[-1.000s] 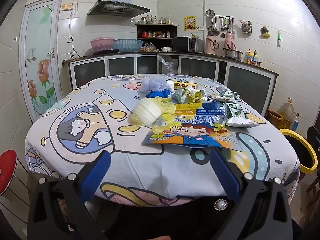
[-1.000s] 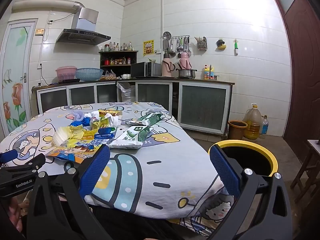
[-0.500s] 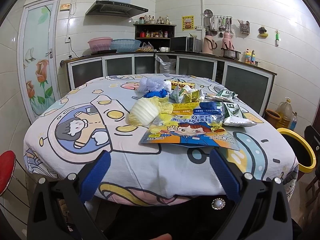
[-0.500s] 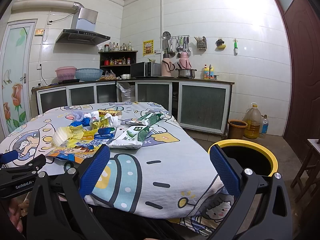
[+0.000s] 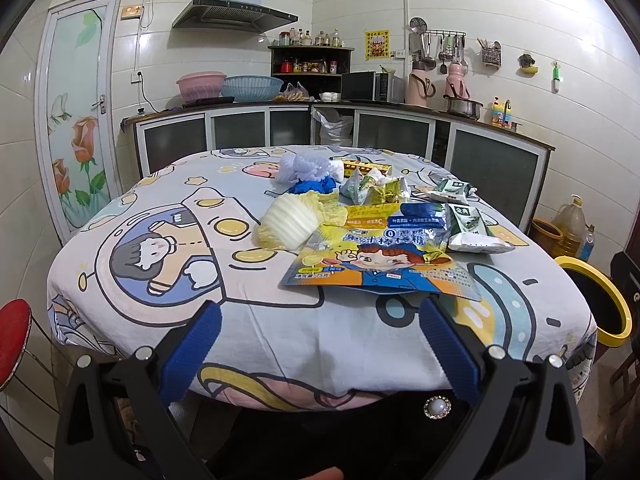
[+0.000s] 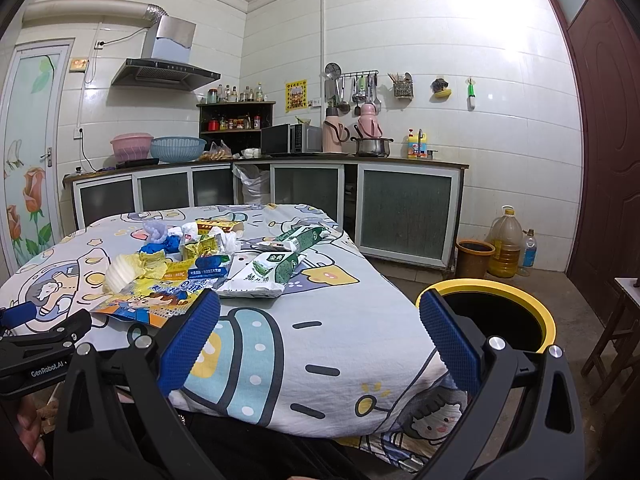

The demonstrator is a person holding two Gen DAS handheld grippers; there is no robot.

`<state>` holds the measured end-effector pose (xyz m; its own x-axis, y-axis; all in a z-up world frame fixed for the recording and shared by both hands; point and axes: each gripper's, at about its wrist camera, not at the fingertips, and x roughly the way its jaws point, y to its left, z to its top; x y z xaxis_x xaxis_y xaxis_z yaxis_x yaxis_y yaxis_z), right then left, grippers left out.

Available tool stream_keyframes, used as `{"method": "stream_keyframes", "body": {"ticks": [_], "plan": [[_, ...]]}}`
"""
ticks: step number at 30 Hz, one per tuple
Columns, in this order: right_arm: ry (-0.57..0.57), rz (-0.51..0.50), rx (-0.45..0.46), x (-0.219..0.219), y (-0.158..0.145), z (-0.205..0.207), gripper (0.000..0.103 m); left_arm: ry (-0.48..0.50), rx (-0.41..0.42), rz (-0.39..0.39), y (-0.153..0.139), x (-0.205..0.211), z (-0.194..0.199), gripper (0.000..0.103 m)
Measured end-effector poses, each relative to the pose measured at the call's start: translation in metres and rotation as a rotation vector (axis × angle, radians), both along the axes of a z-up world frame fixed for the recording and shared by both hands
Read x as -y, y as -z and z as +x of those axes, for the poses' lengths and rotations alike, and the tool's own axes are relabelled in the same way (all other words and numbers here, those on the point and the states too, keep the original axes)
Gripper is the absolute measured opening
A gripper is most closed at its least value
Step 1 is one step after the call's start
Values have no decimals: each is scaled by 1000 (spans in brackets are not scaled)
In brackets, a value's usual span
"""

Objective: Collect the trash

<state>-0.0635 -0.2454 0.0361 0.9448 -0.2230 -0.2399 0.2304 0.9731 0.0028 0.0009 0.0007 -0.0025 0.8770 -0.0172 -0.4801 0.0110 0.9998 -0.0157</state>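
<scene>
1. So the trash lies untouched in a heap on the right half of the table (image 5: pixel 132 216): a large cartoon-printed snack bag (image 5: pixel 380 264) nearest the front edge, a yellow-and-white cupcake liner (image 5: pixel 290 220) touching its far left corner, a green-and-white wrapper (image 5: pixel 470 230) at its right, and crumpled foil, a blue scrap and a pale mesh puff behind them.
2. Compared with a second ago, nothing in the heap has shifted; only the left view changes, the table edge sitting a little lower and the heap drifting slightly leftward in it, while the right view is all but unchanged.
3. That suggests collecting has not begun; I judge this to be a pause or line-up before the first reach, with every piece yet to go.
4. The yellow-rimmed bin (image 6: pixel 486 316) stands on the floor just off the table's right corner, open and near, so a short carry should do.
5. The left gripper (image 5: pixel 318 334) hangs short of the near table edge, level and aimed at the snack bag, jaws spread wide and holding nothing.
6. The right gripper (image 6: pixel 318 334) sits lower right, pointing across the table corner toward the bin, jaws likewise wide and empty.
7. The flat snack bag looks awkward to pinch; its raised edge seems the better place.
</scene>
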Motion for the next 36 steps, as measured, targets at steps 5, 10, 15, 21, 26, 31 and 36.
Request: {"method": "stream_keyframes", "body": {"ticks": [5,10,15,21,26,31,36], "plan": [[0,0,-1,0,1,1,96,-2,-1,1,-1,1,0,96],[1,1,0,0,0,1,96,3,-1,0,-1,1,1,96],[2,2,0,1,0,0,96,5,-3,-5,-1,1,1,96],[4,2,3,0,0,0,96,2,-5,-4,-2,1,1,96],[3,4,3,0,0,0,96,1,-5,-4,-2,1,1,96],[4,5,3,0,0,0,96,3,-6,-6,-2,1,1,96],[4,5,3,1,0,0,96,-1,-9,-3,-2,1,2,96]]}}
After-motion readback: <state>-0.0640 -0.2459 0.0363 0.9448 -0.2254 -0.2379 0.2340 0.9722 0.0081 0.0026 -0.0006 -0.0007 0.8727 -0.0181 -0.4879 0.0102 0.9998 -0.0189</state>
